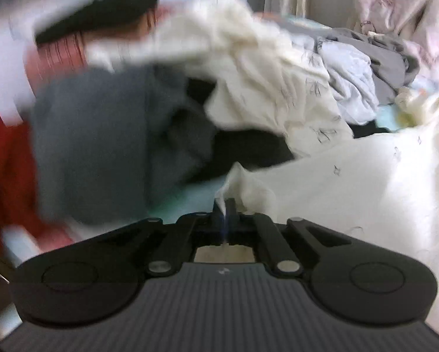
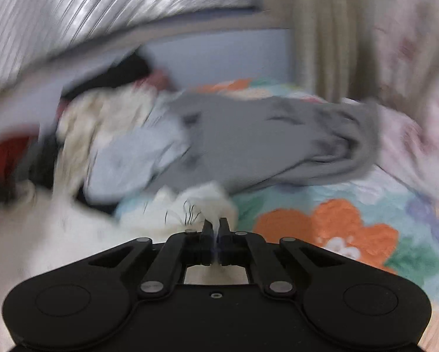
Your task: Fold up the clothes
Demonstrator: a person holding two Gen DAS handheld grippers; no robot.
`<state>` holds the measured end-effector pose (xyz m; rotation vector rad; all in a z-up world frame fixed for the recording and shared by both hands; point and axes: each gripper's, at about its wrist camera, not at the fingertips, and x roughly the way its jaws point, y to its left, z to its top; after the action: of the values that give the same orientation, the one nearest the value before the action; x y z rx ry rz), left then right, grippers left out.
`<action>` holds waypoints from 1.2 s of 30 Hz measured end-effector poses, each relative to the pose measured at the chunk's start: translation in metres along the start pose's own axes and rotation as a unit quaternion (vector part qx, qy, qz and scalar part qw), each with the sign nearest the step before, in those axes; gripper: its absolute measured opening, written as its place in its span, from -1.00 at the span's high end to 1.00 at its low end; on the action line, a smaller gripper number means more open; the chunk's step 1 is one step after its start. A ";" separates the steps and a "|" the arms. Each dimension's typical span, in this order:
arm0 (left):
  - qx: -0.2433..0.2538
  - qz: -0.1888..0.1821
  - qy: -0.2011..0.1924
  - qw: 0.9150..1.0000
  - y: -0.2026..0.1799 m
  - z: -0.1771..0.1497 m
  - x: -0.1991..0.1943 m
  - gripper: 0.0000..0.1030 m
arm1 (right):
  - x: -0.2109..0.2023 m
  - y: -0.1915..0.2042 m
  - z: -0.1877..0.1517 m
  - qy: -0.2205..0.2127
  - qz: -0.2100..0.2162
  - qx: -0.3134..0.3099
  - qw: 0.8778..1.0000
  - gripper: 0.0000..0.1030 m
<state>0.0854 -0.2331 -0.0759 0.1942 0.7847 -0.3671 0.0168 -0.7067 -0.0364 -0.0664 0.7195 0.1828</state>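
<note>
White garment [image 1: 337,182] is pinched by both left tongs [image 1: 224,205] and right tongs [image 2: 216,226]; keep the edge between them taut.

Two tongs, one white printed garment [image 1: 322,182], one grey garment [image 2: 263,146], one pale blue garment [image 2: 137,161], one floral bedspread [image 2: 351,234]
</note>
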 end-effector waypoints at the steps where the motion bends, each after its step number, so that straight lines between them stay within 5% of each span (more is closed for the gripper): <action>1: -0.012 0.004 0.004 1.000 0.004 0.000 0.000 0.99 | 0.000 -0.009 0.000 -0.004 0.001 0.022 1.000 0.95; 4: -0.029 0.030 0.025 0.999 0.013 -0.003 0.008 0.99 | -0.001 -0.035 0.000 -0.016 0.003 0.088 0.996 0.89; 5: -0.023 0.040 0.027 0.999 0.012 -0.006 0.011 0.98 | -0.002 -0.043 0.000 -0.019 0.002 0.111 0.994 0.67; 10: -0.022 0.081 0.015 0.996 0.006 -0.013 0.006 0.92 | -0.024 -0.057 -0.019 -0.016 -0.004 0.217 0.976 0.44; 15: -0.071 0.053 -0.006 0.996 0.012 -0.021 -0.020 0.62 | -0.093 -0.011 -0.040 -0.039 0.005 0.185 0.982 0.20; 17: -0.085 0.040 -0.018 0.995 0.009 -0.030 -0.034 0.07 | -0.125 0.015 -0.059 -0.047 0.051 0.143 0.987 0.20; 18: -0.079 0.035 -0.022 0.996 0.005 -0.038 -0.043 -0.04 | -0.142 0.032 -0.073 -0.042 0.054 0.123 0.990 0.21; 21: -0.042 0.025 -0.006 0.999 -0.008 -0.063 -0.064 -0.08 | -0.188 0.063 -0.113 -0.031 0.017 0.106 0.994 0.17; 24: -0.021 0.005 -0.003 1.000 -0.015 -0.092 -0.092 -0.12 | -0.228 0.079 -0.150 -0.034 0.001 0.162 0.986 -0.08; 27: -0.010 -0.008 -0.009 1.000 -0.016 -0.112 -0.122 -0.25 | -0.264 0.097 -0.180 -0.053 -0.008 0.200 0.978 -0.12; 36: -0.005 -0.003 -0.040 0.999 0.036 -0.145 -0.202 -0.46 | -0.334 0.146 -0.177 -0.060 -0.042 0.159 0.985 -0.13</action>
<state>-0.1260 -0.1056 -0.0306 0.1672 0.7091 -0.3747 -0.3716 -0.6333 0.0519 0.2164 0.6161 -0.0105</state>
